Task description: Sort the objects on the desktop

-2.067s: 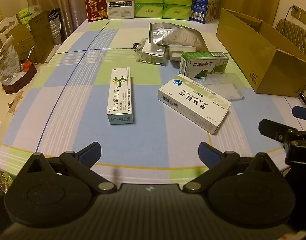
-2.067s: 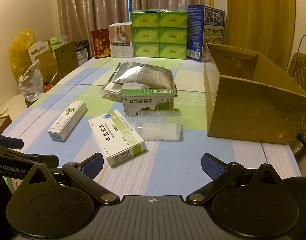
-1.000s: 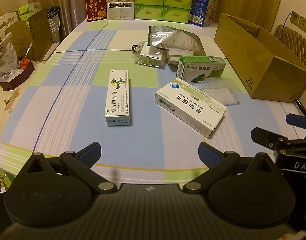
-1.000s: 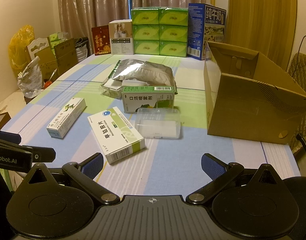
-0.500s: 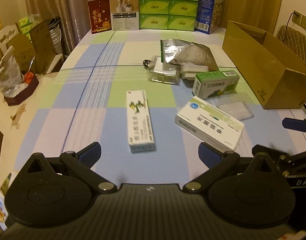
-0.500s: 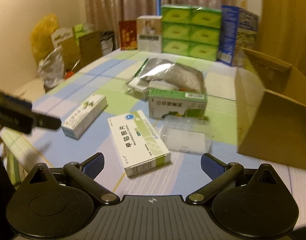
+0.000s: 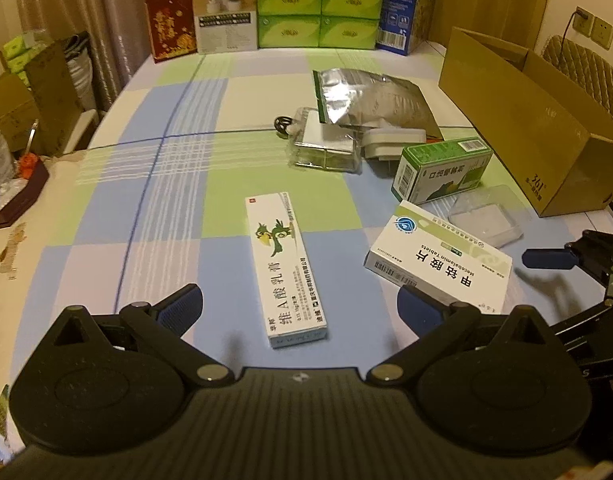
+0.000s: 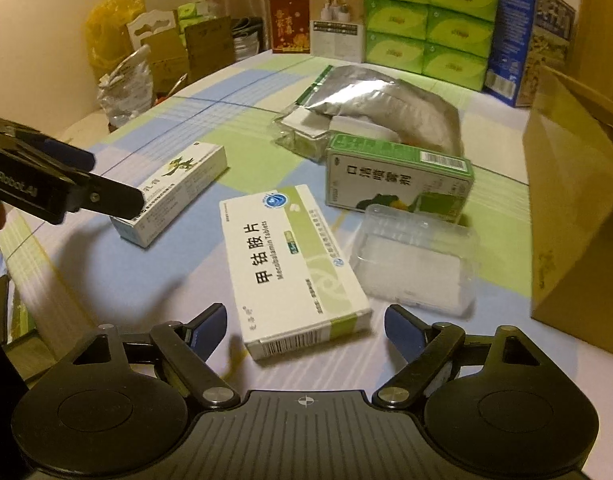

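Note:
A long white ointment box lies on the checked tablecloth. Its near end sits between the fingers of my left gripper, which stands open without touching it. In the right wrist view a white tablet box has its near end between the jaws of my right gripper. Those jaws are closing, and the pads stay clear of the box. Behind it are a green box, a clear plastic case and a silver foil bag. The left gripper's fingers reach over the ointment box.
An open cardboard box stands at the table's right side. Stacked green tissue boxes, a blue carton and a red box line the far edge. Bags and cartons crowd the floor past the left edge.
Both grippers have come forward and lower over the table. The ointment box now lies between the left fingers and the tablet box between the right ones. The right jaws have narrowed and its view has rolled.

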Motion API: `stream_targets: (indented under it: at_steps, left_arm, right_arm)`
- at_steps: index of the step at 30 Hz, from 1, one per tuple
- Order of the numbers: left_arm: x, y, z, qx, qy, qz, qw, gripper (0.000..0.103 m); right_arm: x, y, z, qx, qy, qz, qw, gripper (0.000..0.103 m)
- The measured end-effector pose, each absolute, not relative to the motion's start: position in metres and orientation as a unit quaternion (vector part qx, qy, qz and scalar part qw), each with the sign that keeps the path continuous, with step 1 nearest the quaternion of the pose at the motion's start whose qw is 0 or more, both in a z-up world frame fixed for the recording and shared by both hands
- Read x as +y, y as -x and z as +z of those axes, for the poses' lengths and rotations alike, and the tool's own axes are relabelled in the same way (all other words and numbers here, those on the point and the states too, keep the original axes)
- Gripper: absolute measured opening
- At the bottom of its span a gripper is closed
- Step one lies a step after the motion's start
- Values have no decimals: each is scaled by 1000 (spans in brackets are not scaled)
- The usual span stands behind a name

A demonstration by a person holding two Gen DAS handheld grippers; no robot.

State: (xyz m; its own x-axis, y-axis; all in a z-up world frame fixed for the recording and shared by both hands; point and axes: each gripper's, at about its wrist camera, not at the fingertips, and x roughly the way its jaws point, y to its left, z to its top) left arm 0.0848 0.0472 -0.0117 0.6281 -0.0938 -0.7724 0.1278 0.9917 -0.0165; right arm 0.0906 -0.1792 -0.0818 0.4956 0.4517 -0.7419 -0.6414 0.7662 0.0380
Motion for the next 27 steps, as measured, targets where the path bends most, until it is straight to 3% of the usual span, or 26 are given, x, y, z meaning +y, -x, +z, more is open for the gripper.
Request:
stream_targets:
  at_steps: [20,27]
  left_arm:
    - [56,-118,-50,450,10,-78,890,102]
    - [57,-122,-58,458,13,-79,885,91]
  right_arm:
    - [-156,-111,-92,390,117,321,855,74]
    - [-155,-111,-93,389,114,316,858,74]
